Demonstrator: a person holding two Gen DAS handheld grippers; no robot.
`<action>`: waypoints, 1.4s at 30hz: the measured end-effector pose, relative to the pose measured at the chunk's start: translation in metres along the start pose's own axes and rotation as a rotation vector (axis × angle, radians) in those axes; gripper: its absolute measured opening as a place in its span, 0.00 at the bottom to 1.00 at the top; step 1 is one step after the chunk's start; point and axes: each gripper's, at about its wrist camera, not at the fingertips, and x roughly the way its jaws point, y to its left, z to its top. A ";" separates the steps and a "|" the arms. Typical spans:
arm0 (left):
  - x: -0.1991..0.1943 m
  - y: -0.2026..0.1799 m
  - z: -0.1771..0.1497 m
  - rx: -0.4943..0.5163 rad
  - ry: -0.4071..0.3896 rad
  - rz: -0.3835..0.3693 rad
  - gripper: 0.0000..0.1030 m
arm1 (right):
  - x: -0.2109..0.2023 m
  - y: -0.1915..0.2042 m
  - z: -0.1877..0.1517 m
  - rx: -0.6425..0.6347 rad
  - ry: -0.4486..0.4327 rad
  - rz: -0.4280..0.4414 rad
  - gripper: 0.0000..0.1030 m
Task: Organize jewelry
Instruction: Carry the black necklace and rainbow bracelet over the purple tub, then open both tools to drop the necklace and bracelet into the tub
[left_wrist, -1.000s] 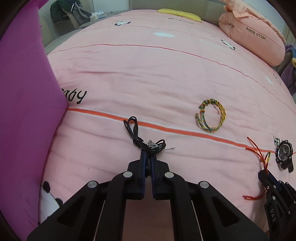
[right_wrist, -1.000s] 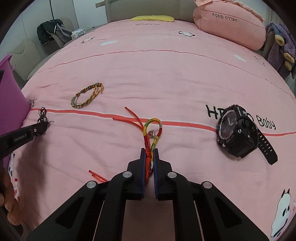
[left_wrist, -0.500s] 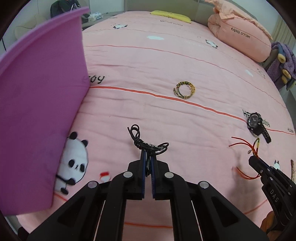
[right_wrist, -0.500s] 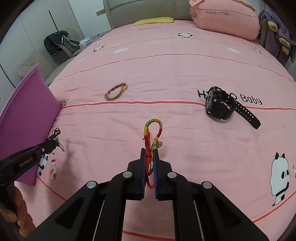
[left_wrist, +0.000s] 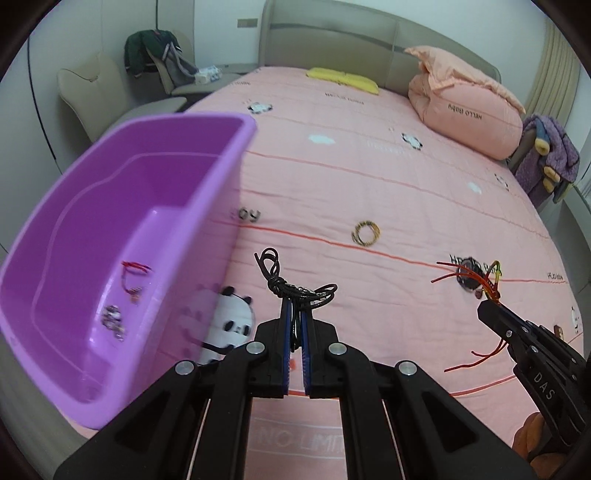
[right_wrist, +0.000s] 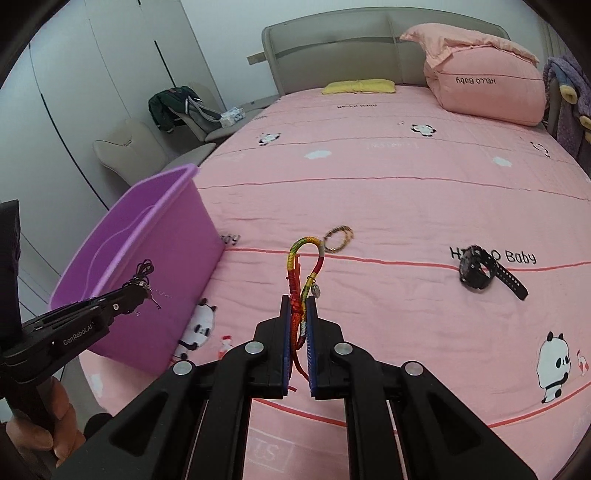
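Left gripper (left_wrist: 294, 314) clamps the black cord necklace (left_wrist: 295, 290), right gripper (right_wrist: 298, 314) the rainbow bracelet (right_wrist: 304, 266); both lifted for deposit in purple bin (left_wrist: 110, 229) at left. Watch (right_wrist: 480, 269), beaded bracelet (right_wrist: 338, 238) lie ahead.

The purple plastic bin (left_wrist: 155, 236) looks smooth with a soft sheen. The pink quilted cloth bedspread (left_wrist: 369, 192) is matt. The left hand-held gripper (left_wrist: 294, 317) is matt black plastic with bright metal screws, pinching a glossy black cord necklace (left_wrist: 280, 284). The red-and-rainbow braided cord bracelet (right_wrist: 303, 266) looks woven. At three o'clock, the black wristwatch (right_wrist: 480, 269) appears rubbery.
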 end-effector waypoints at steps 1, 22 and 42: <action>-0.006 0.006 0.003 -0.004 -0.011 0.007 0.05 | -0.002 0.011 0.006 -0.009 -0.009 0.017 0.07; -0.040 0.184 0.042 -0.197 -0.071 0.237 0.05 | 0.050 0.219 0.062 -0.255 0.038 0.277 0.07; 0.002 0.213 0.025 -0.270 0.036 0.295 0.47 | 0.112 0.258 0.054 -0.347 0.205 0.196 0.19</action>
